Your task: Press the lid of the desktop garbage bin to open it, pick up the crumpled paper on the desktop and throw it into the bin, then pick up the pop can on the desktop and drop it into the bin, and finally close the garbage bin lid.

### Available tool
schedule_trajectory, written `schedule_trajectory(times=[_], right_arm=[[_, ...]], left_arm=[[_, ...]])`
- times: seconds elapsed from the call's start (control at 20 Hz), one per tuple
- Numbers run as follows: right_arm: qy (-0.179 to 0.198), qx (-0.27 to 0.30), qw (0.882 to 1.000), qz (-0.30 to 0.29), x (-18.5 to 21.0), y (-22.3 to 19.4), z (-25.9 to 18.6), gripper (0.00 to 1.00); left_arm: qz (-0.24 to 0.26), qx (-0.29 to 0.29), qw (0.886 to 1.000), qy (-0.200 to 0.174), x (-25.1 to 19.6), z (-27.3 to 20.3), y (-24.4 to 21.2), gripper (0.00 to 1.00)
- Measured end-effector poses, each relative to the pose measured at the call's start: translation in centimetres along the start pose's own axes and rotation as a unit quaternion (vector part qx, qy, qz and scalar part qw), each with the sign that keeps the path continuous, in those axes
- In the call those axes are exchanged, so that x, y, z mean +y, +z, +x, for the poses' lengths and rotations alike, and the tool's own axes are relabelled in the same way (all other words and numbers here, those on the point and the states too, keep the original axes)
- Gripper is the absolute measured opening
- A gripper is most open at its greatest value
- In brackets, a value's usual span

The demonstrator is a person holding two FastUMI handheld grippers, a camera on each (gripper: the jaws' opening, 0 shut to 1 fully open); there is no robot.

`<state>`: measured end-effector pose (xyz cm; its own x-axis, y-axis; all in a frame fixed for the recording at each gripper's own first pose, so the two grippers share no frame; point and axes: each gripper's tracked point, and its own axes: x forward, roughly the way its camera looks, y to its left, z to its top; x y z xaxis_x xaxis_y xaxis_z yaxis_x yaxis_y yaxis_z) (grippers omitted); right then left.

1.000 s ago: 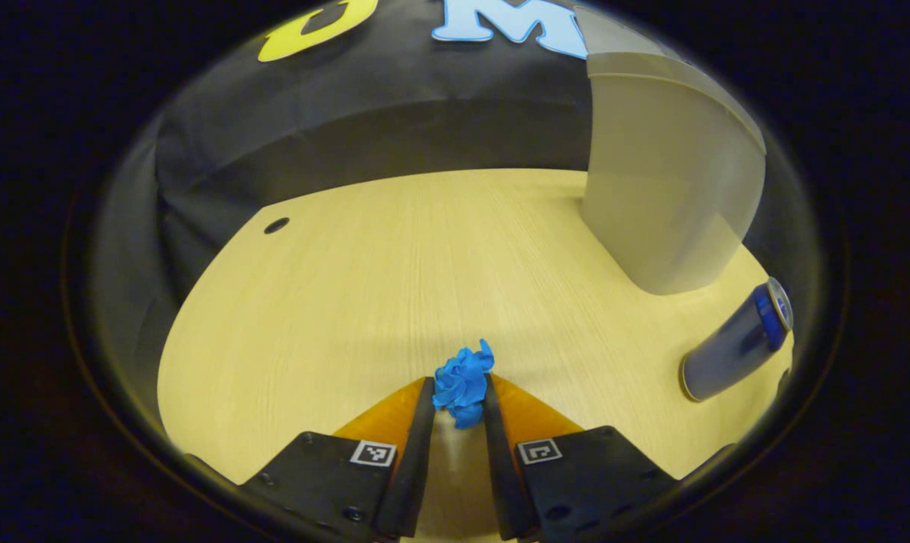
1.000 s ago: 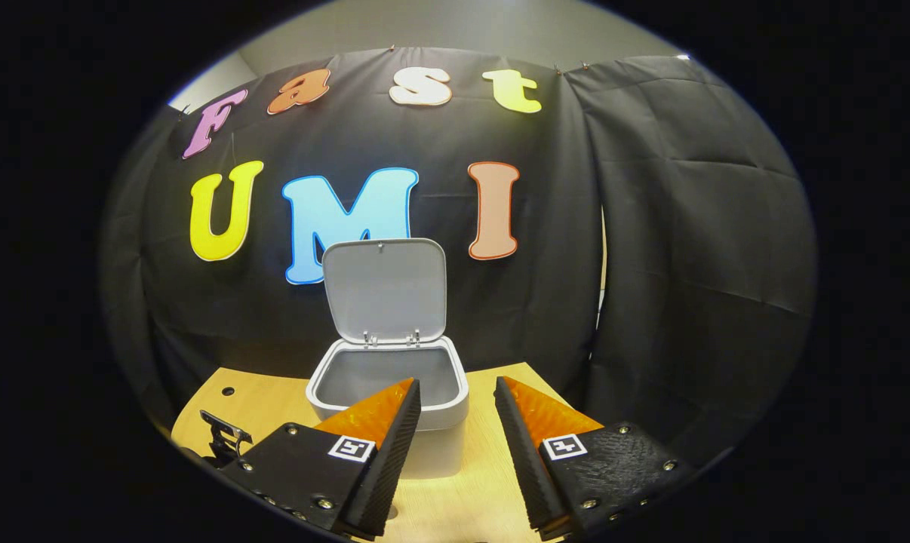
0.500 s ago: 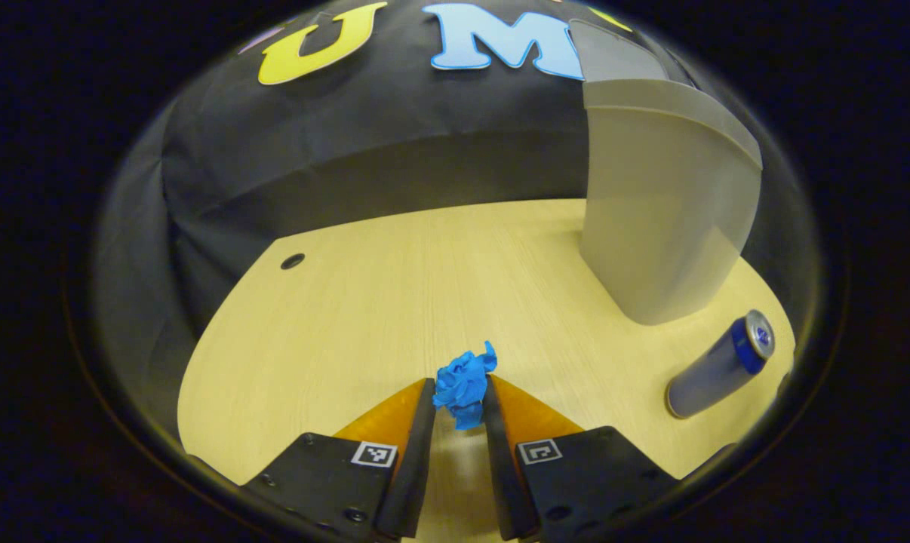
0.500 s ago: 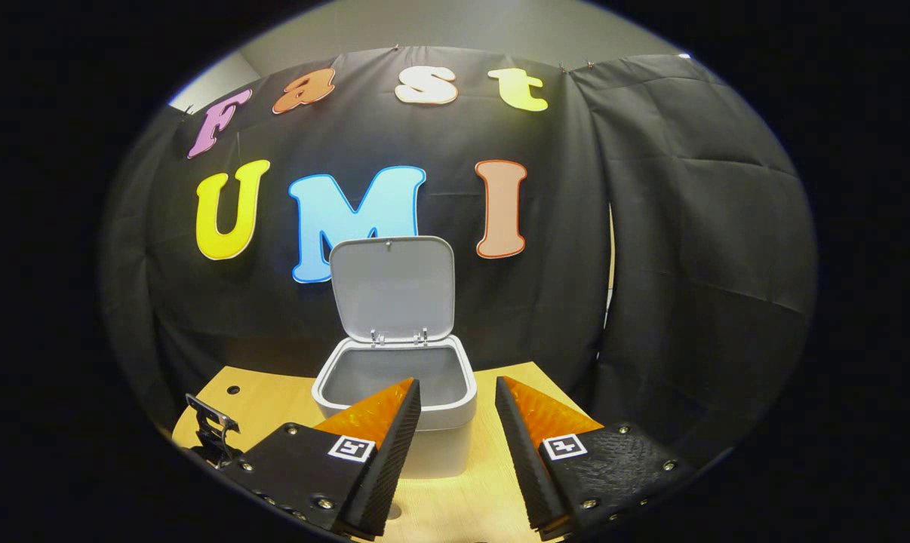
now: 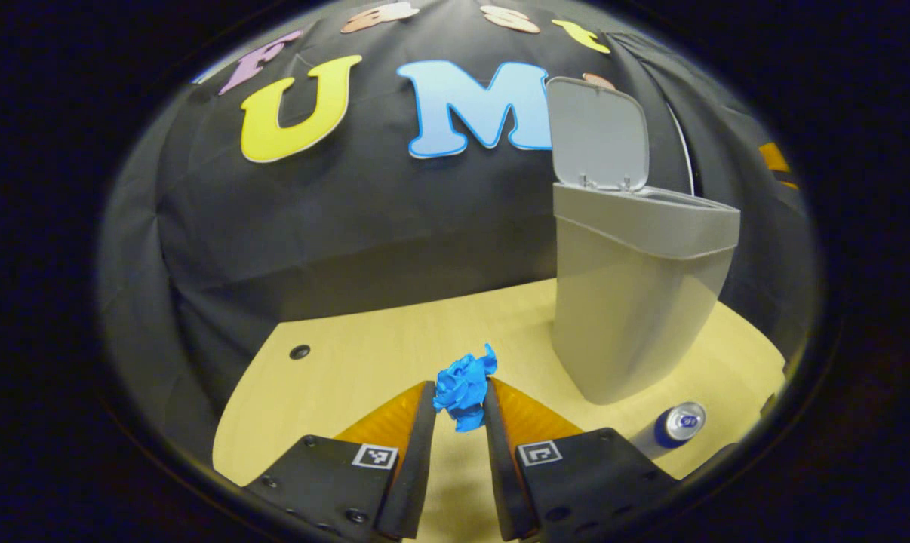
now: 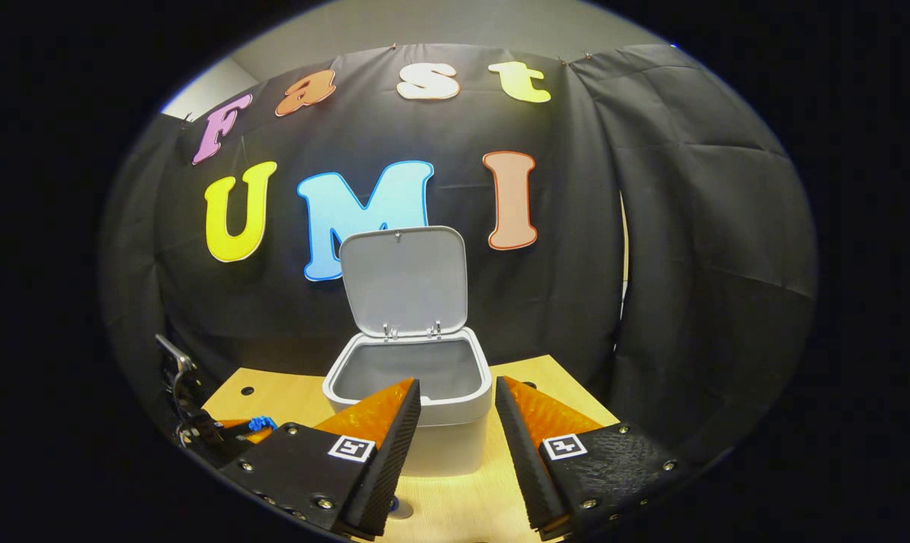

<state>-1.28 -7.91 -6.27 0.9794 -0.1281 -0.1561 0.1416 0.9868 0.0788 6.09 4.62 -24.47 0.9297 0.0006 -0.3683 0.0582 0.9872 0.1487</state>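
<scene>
Pinching the crumpled paper (image 5: 464, 389) between both fingers, your left gripper (image 5: 459, 403) holds the blue wad clear above the desktop (image 5: 364, 369); in the right gripper view the same wad (image 6: 261, 424) shows at the lower left, in the far-off left gripper (image 6: 221, 434).

Garbage bin (image 5: 636, 294): stands upright on the desktop, ahead and to the right of the held paper, well apart from it. Lid (image 5: 598, 136) is up, hinged at the back edge and leaning toward the booth wall. In the right gripper view the bin's open mouth (image 6: 410, 373) faces you; what lies inside cannot be made out.

Pop can (image 5: 680, 424): on the desktop near the bin's base, on the near side; its top end faces the left camera.

Your right gripper (image 6: 455, 411): fingers spread, nothing between them, hovering just in front of the bin, above the desktop (image 6: 455, 505).

A small dark hole (image 5: 299, 351) sits in the desktop at the left.
</scene>
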Motion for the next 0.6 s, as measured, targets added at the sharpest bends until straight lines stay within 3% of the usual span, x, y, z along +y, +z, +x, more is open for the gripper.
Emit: schedule_trajectory(times=[0.25,0.35,0.6], right_arm=[[0.002,0.006,1.000,0.007,-0.7,-1.1,-0.4,0.66],[0.001,0.009,1.000,0.009,-1.1,-1.5,-0.6,0.66],[-0.016,0.007,1.000,0.015,-3.1,-1.6,-1.5,0.66]], left_arm=[[0.007,-0.046,0.999,-0.017,-2.2,-0.3,5.9,0.46],[0.016,-0.065,0.997,-0.025,-3.4,-0.4,8.2,0.41],[0.020,-0.109,0.992,-0.055,-7.4,-1.0,14.2,0.46]])
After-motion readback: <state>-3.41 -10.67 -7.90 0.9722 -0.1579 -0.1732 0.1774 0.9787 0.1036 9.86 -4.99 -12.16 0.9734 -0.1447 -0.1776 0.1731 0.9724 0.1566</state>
